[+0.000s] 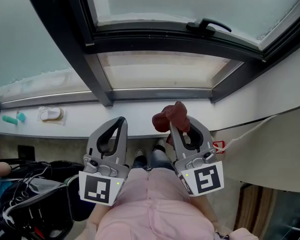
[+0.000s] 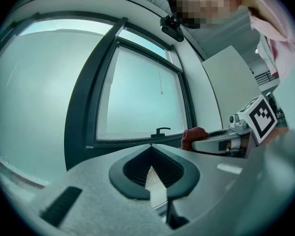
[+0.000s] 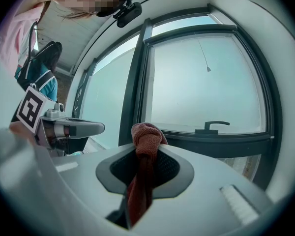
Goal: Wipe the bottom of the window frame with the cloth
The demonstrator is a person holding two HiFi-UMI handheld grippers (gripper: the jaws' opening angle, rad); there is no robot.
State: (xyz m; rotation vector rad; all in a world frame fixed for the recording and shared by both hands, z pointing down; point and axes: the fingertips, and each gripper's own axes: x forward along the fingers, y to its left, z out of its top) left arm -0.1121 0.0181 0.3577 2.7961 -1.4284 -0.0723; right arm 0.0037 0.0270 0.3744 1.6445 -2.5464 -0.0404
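Your clothing: a pink garment (image 1: 155, 209) fills the bottom centre of the head view, directly under both marker cubes.
Bag: a dark bag (image 1: 35, 199) with cables lies in the lower left corner of the head view.
Left gripper: the left gripper (image 1: 121, 120) stands left of centre and points up the frame. In its own view (image 2: 151, 149) the jaw tips meet and nothing sits between them.
Right gripper: the right gripper (image 1: 177, 121) stands just right of centre, beside the left one but apart from it. It is clenched on the cloth (image 3: 145, 150).
Cloth: the reddish-brown cloth (image 1: 171, 115) is bunched above your right jaw tips, at the middle of the head view. In the right gripper view a knot of it (image 3: 143, 134) rises over the tips and a tail hangs down between the jaws. You cannot tell from any view whether it touches the ledge.
Ledge: a white ledge (image 1: 75, 120) crosses the head view just beyond the jaw tips. At its left end lie two small teal things (image 1: 15, 118) and a pale object (image 1: 51, 114).
Window frame: the bottom rail of the window frame (image 1: 160, 92) runs across the centre, above the cloth in the frame.
Handle: a dark handle (image 1: 209, 25) sits on the upper rail, upper right.
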